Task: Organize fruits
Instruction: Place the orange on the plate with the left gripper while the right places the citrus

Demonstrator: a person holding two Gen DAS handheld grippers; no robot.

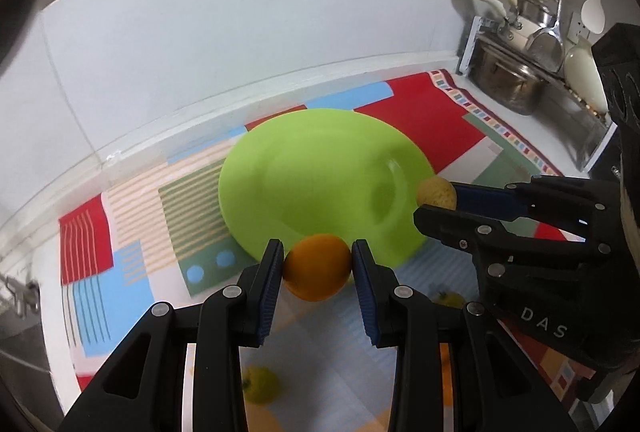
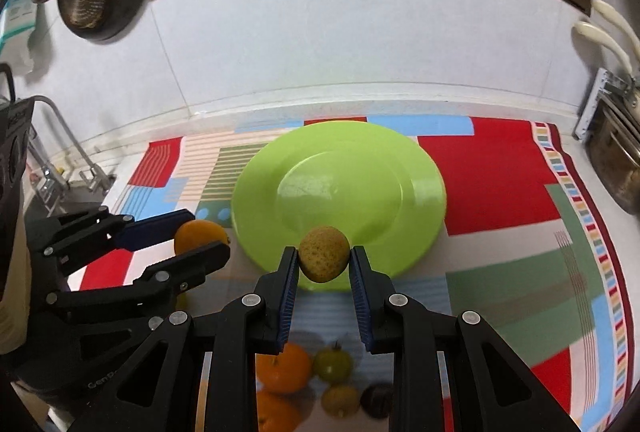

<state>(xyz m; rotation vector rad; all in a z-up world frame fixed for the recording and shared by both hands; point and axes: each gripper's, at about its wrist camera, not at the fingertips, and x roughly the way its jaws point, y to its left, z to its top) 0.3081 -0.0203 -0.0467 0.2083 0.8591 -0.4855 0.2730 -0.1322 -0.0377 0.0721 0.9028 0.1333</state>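
Note:
A bare lime-green plate lies on a patchwork cloth. My left gripper is shut on an orange just above the plate's near rim; it shows from the side in the right wrist view with the orange. My right gripper is shut on a yellow-brown speckled fruit above the near rim; it shows in the left wrist view with the fruit. Several loose fruits lie on the cloth below the grippers, among them an orange and a green one.
The colourful cloth covers a counter against a white wall. A pot rack with a steel pot and utensils stands at the right. A faucet and sink are at the left. A dark fruit lies near the others.

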